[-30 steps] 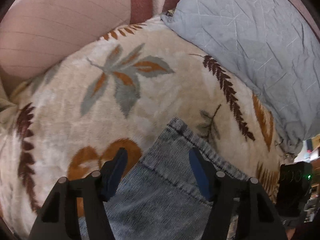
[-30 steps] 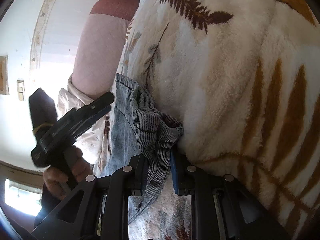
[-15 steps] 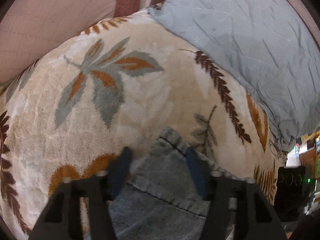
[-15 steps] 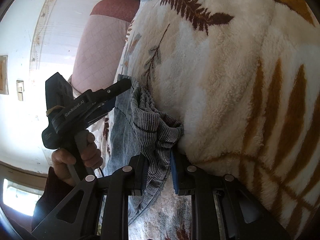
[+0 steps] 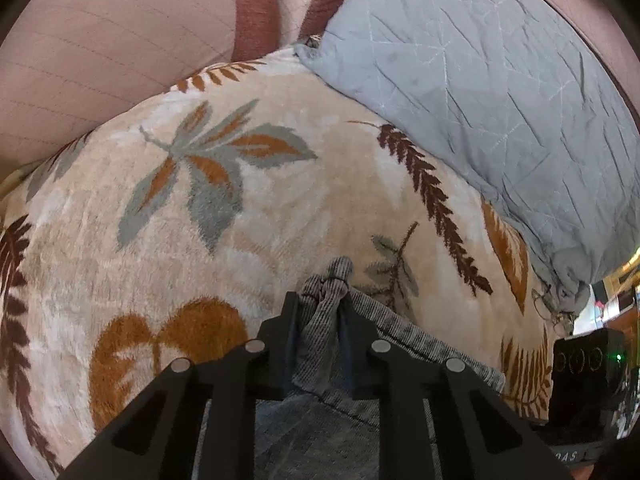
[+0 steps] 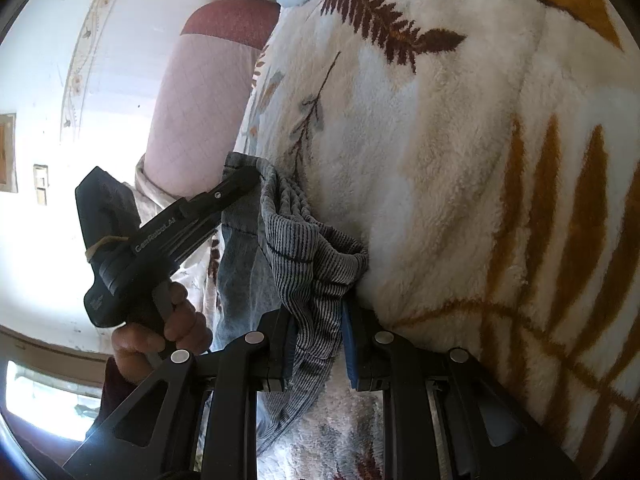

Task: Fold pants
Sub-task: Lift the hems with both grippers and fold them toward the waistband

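Note:
Grey-blue striped denim pants [image 5: 320, 336] lie on a cream fleece blanket with a leaf pattern [image 5: 240, 216]. My left gripper [image 5: 318, 312] is closing its jaws, and a bunched corner of the pants hem is pinched between the pads. In the right wrist view my right gripper [image 6: 318, 320] is shut on another bunched edge of the pants [image 6: 308, 256], close above the blanket [image 6: 460, 160]. The left gripper [image 6: 240, 180] also shows there, held in a person's hand [image 6: 160, 336], its tips at the far corner of the pants.
A grey quilted pillow [image 5: 500, 100] lies at the blanket's far right. A pink padded headboard [image 5: 100, 52] stands behind. A black device with a green light [image 5: 588, 364] sits at the right edge. A bright wall with a switch [image 6: 40, 184] is off to the left.
My left gripper's jaws closed from wide open onto the pants corner, gathering the cloth into a bunch between the pads. The right gripper kept still with its hold.

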Available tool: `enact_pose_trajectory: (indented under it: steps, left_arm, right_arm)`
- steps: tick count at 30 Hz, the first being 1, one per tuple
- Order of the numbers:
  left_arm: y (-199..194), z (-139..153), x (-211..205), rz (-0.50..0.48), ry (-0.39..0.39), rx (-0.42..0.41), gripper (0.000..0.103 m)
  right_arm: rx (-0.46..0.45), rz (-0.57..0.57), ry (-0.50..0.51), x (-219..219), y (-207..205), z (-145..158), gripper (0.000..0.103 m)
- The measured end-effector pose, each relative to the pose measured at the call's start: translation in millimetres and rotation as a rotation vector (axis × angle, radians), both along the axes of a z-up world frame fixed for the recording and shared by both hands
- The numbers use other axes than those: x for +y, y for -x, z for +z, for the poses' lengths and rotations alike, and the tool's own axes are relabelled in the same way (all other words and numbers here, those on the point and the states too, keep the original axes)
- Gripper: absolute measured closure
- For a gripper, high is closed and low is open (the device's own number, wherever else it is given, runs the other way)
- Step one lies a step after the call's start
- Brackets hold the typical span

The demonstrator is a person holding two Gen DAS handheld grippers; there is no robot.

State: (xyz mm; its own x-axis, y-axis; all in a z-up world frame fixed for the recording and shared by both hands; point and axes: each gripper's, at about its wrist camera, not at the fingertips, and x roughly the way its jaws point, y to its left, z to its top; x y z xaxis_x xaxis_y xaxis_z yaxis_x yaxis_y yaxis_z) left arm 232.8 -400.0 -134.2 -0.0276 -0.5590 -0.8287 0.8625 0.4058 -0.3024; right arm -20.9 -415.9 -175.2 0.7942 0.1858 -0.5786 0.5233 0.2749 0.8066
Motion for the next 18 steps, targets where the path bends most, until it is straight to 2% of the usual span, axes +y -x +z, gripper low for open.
enact_pose_trajectory:
  steps: [8,13,18]
  left_arm:
    - [17,1,-3,0.039,-0.021,-0.119,0.083]
    - [16,6,3,0.074,-0.001,-0.109,0.084]
    - [9,18,18,0.107,0.068,-0.063,0.085]
  right_arm:
    - [0.008,-0.006,0.002,2,1,1,0.086]
    - [0.0,-0.005,-0.006,2,2,4,0.084]
    - [-0.024,-0.005,-0.005,4,5,11,0.083]
